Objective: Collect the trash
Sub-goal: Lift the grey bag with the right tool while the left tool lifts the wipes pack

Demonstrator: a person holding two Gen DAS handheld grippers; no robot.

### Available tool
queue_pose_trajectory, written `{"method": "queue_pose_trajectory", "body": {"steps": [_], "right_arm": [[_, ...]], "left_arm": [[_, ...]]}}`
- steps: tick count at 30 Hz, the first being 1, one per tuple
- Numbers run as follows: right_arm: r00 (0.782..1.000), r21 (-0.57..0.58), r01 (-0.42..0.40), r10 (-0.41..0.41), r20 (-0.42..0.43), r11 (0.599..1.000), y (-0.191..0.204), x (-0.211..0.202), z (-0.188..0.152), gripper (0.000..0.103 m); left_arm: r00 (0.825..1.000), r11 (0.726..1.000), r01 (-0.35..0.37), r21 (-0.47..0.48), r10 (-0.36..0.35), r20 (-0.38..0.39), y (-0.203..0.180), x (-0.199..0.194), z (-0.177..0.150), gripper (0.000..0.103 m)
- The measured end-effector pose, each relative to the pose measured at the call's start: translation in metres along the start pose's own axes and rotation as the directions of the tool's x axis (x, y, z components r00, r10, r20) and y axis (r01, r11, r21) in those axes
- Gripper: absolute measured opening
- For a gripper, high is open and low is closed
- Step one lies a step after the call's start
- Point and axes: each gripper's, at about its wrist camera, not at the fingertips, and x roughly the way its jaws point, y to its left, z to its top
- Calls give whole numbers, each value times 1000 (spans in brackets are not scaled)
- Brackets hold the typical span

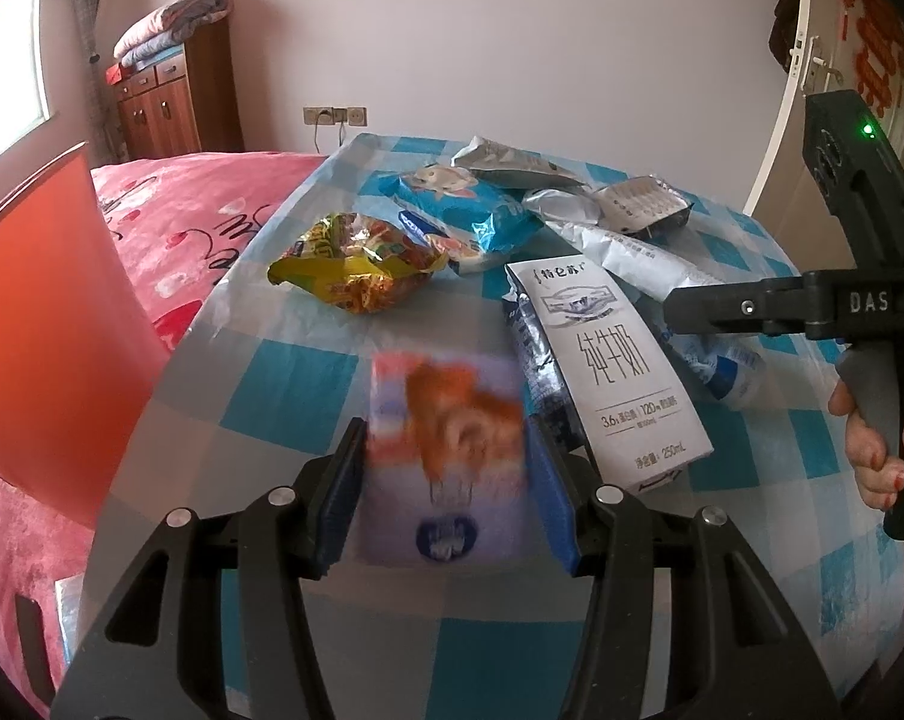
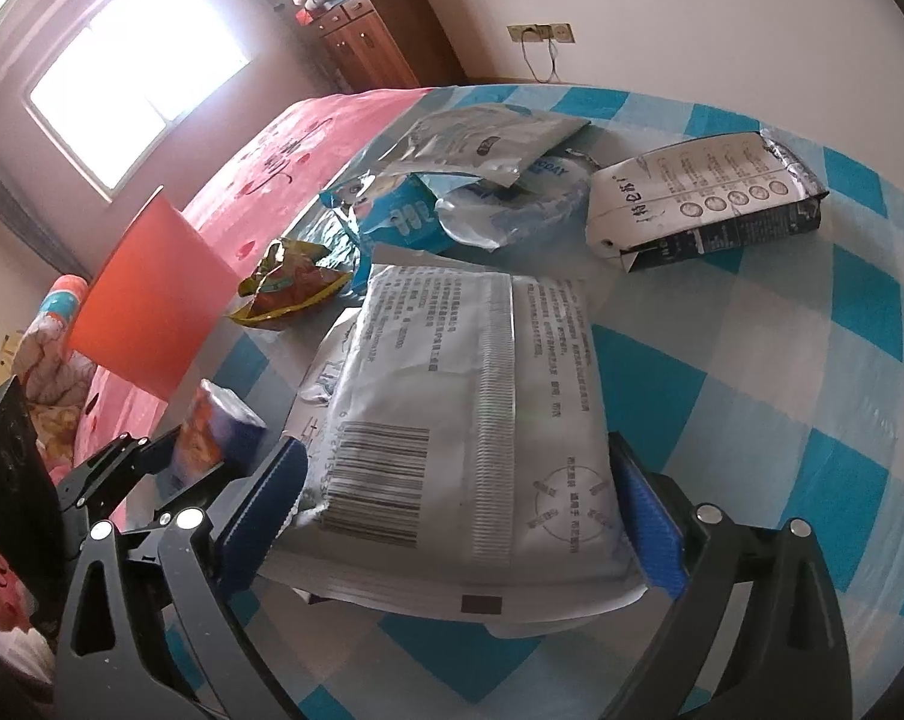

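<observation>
My left gripper [image 1: 446,480] is shut on a small purple-and-white drink carton [image 1: 446,444] with an orange picture, held just above the checked table [image 1: 308,384]. In the right wrist view the same carton [image 2: 212,426] shows at lower left. My right gripper [image 2: 461,516] is shut on a large white pouch [image 2: 470,396] with a barcode, its edges against both blue pads. From the left wrist view, that gripper [image 1: 680,309] reaches in from the right over the pouch [image 1: 632,258]. A white milk carton [image 1: 608,360] lies beside the left gripper.
A yellow snack bag [image 1: 356,264], a blue bag [image 1: 464,210], silver wrappers [image 1: 512,162] and a second milk carton [image 2: 704,198] lie further back. A red-orange bin [image 2: 146,300] stands left of the table by a pink bed [image 1: 200,204]. A hand [image 1: 872,438] grips the right handle.
</observation>
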Motion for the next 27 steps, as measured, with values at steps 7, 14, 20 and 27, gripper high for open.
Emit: {"method": "queue_pose_trajectory", "body": {"steps": [7,14,20,27], "right_arm": [[1000,32,8,-7,-4,999,3,4,3,96],[999,73,37,-38,5,997,3,3,6,96],[992,58,124,-125,14,991,11,8,7,96],[982,25,180,-181,62,983,21,4,-1,91]], "left_arm": [[1000,1000,2,6,-2,12,-1,-5,0,53],[1000,1000,1,-7,-1,-19,1,2,-4,53],[1000,1000,6,-16,-7,-31,3,8,-5,54],[999,999,32,-18,-33,-34,5,12,-6,53]]}}
